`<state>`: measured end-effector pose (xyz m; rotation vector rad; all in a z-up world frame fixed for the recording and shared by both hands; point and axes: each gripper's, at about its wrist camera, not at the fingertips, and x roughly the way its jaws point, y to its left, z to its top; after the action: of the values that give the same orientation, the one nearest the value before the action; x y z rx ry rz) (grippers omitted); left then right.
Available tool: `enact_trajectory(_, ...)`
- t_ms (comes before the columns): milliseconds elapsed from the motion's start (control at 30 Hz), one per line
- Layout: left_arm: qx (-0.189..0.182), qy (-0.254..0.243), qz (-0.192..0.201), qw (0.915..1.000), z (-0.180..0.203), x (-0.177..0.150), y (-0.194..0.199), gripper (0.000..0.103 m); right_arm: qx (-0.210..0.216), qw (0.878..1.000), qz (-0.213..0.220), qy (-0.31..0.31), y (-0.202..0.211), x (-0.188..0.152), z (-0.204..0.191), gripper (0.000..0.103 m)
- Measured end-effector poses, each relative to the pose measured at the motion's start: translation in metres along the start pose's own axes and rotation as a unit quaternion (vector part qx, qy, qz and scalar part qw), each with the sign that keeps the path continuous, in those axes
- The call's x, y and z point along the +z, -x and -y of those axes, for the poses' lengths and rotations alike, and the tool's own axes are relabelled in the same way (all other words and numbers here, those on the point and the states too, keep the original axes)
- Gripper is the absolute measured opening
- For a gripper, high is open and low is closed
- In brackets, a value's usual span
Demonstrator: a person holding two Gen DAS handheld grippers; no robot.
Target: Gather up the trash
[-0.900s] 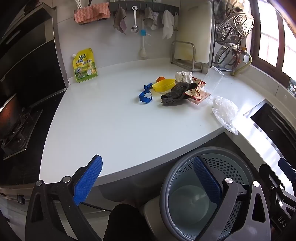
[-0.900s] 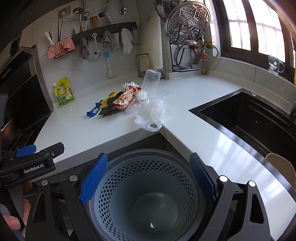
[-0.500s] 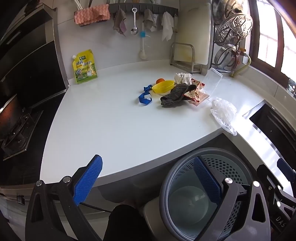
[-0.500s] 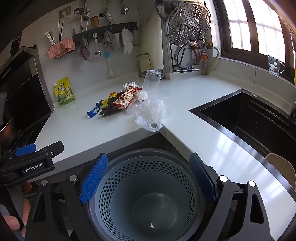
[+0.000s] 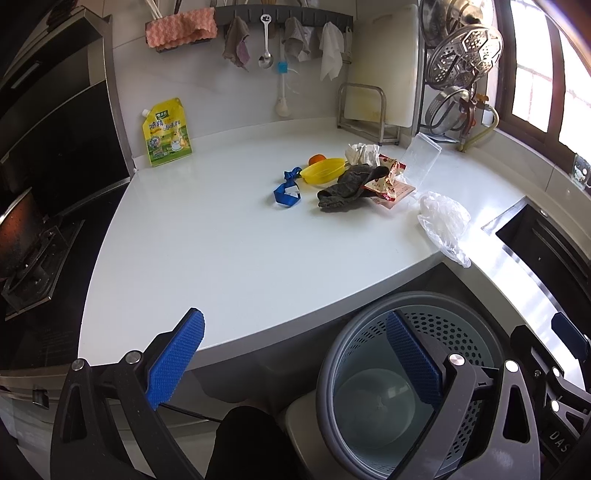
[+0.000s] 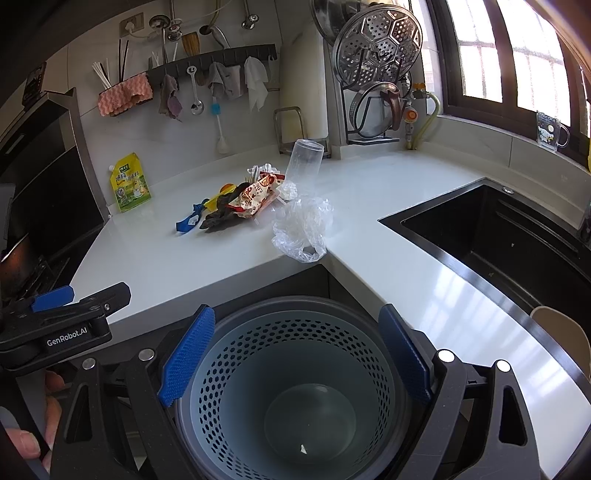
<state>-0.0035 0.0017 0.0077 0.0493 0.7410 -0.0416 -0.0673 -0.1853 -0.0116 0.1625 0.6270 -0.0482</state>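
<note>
Trash lies in a heap on the white counter (image 5: 221, 240): a blue strip (image 5: 286, 190), a yellow peel-like piece (image 5: 321, 172), a dark rag (image 5: 349, 186), a red snack wrapper (image 5: 388, 182) (image 6: 255, 194), a crumpled clear bag (image 5: 443, 221) (image 6: 303, 229) and a clear plastic cup (image 6: 304, 160). A grey perforated bin (image 6: 288, 387) (image 5: 406, 387) stands below the counter's edge. My left gripper (image 5: 295, 362) hangs open over the counter's front edge. My right gripper (image 6: 295, 354) is open above the bin. Both hold nothing.
A black sink (image 6: 498, 236) is sunk into the counter at right. A stove (image 5: 33, 251) sits at left. A yellow pouch (image 5: 166, 133) leans on the back wall, below a rail of cloths and utensils (image 5: 280, 22). A rack with steamer lids (image 6: 376, 48) stands behind.
Both views have shifted only slightly; the grippers stay open and nothing on the counter has moved.
</note>
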Motion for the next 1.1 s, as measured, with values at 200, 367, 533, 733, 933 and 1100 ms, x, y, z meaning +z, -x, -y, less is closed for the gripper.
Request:
enact_trajectory(200, 0.0, 0.0, 0.003, 1.0, 0.0019, -0.0008, 0.0005, 0.097, 0.0, 1.0, 0.002, 0.0, 0.0007, -0.0006, -0.0002, 0.086)
enact_trajectory(367, -0.001, 0.0, 0.002, 1.0, 0.0018, 0.0007, 0.0002, 0.097, -0.001, 1.0, 0.003, 0.0, 0.001, -0.0008, 0.0002, 0.086)
enact_trajectory(533, 0.0, -0.001, 0.004, 1.0, 0.0021, -0.0004, 0.0012, 0.097, -0.001, 1.0, 0.003, -0.001, 0.0008, -0.0008, 0.0003, 0.086)
enact_trajectory(733, 0.0, -0.001, 0.004, 1.0, 0.0027, -0.0017, 0.0007, 0.097, 0.0, 1.0, 0.003, -0.001, 0.0007, -0.0007, 0.0005, 0.086)
enact_trajectory(933, 0.001, -0.003, 0.004, 1.0, 0.0049, -0.003, -0.0003, 0.097, 0.0, 1.0, 0.005, -0.003, 0.0012, -0.0009, 0.0012, 0.086)
enact_trajectory(1100, 0.001, -0.003, 0.003, 1.0, 0.0059, -0.0034, -0.001, 0.097, 0.0, 1.0, 0.005, -0.004, 0.0011, -0.0009, 0.0016, 0.086)
